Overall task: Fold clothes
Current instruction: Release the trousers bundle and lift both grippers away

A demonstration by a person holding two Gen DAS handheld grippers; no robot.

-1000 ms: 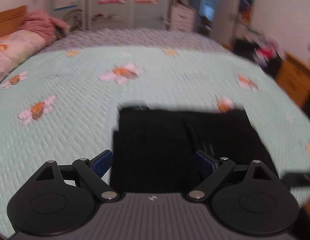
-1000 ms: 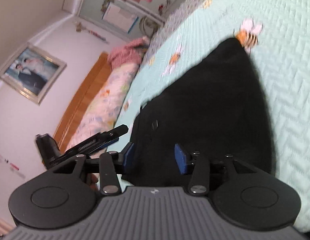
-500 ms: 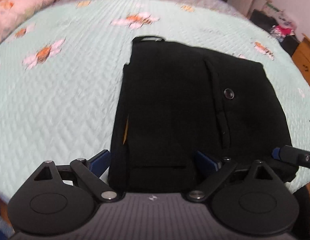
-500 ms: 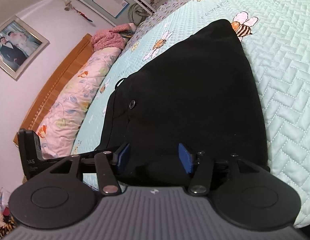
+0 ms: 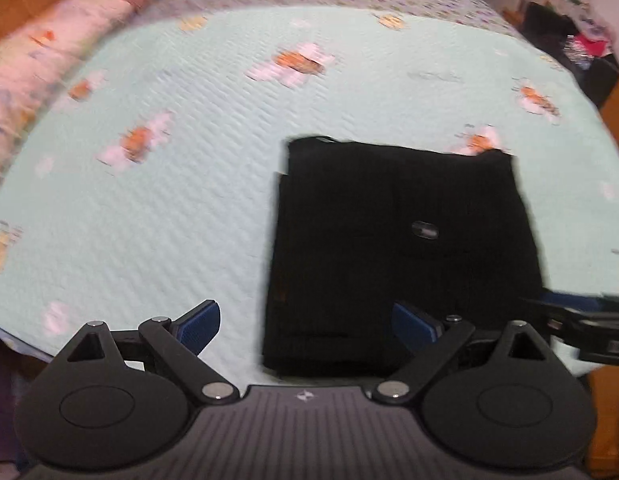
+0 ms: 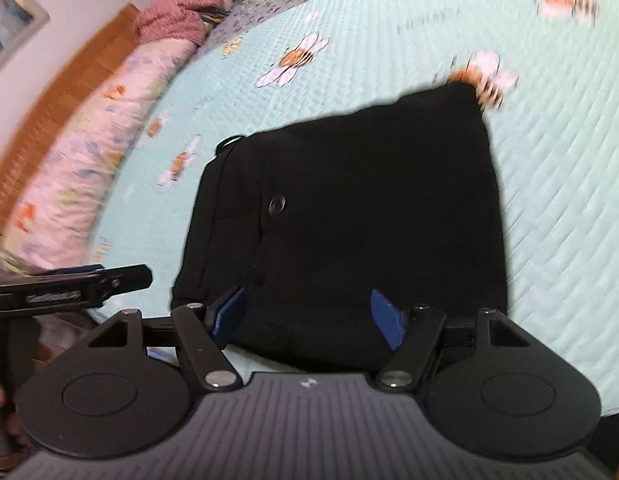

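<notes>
A black garment (image 5: 401,240) lies folded into a rough rectangle on the mint quilted bedspread (image 5: 189,208), a dark button (image 5: 424,230) showing on top. My left gripper (image 5: 305,324) is open above the garment's near left corner, holding nothing. In the right wrist view the same black garment (image 6: 361,208) fills the middle, with its button (image 6: 276,204). My right gripper (image 6: 309,314) is open over the near edge of the cloth, nothing between its blue pads. The other gripper's fingers (image 6: 89,280) reach in from the left.
A floral pillow (image 6: 81,152) and a pink blanket (image 6: 173,24) lie along the wooden headboard (image 6: 49,108). Wooden furniture (image 5: 617,92) and cluttered items stand past the bed's right side. The bedspread (image 6: 549,140) has bee and flower prints around the garment.
Both grippers have pulled back and up from the garment, so it looks smaller and farther. The left view swung left. The garment lies unmoved.
</notes>
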